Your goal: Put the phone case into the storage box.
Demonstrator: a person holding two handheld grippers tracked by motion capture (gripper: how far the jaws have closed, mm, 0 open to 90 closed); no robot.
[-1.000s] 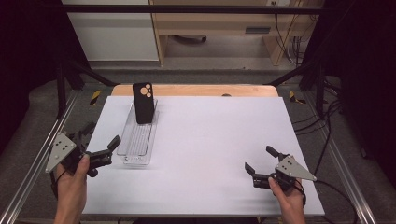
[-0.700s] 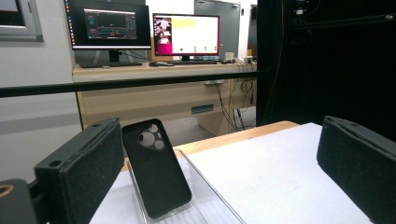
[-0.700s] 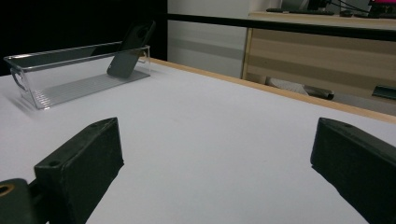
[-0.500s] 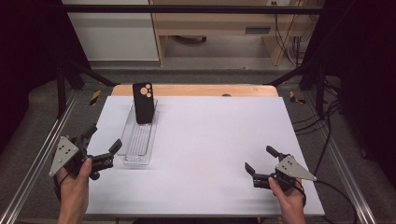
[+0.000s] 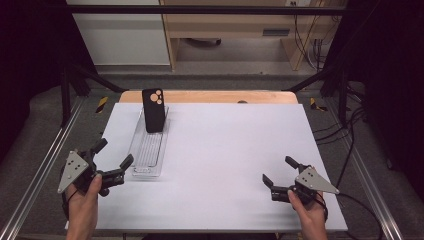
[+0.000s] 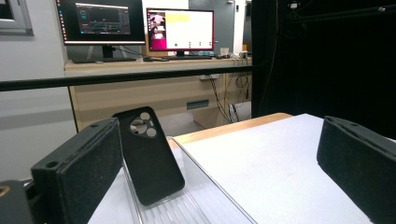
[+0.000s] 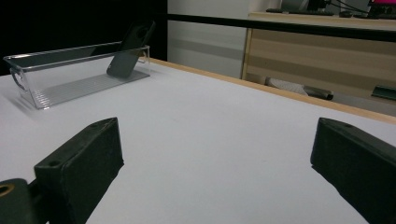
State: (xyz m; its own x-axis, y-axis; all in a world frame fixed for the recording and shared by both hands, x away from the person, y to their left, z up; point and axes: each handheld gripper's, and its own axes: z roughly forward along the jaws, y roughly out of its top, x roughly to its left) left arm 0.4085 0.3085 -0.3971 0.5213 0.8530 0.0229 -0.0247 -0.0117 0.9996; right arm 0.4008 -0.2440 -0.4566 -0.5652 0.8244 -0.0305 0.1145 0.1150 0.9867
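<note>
Black and matt, the phone case (image 6: 148,156) is seen leaning in the clear tray (image 5: 148,150) near the worktop's (image 5: 225,150) far left corner. Its round camera cut-outs are shown best in the left gripper view. Both the left tongs (image 5: 113,161) and the right tongs (image 5: 280,171) are held apart, empty.

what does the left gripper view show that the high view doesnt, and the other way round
Left gripper view alone: two lit monitors on a wooden desk behind the table, and the inner faces of the left tool's jaws, spread wide.

High view alone: both hands, the right tool open at the near right, and the left tool open by the tray's near end.

Both: the black phone case leaning in the clear tray on the white table.
</note>
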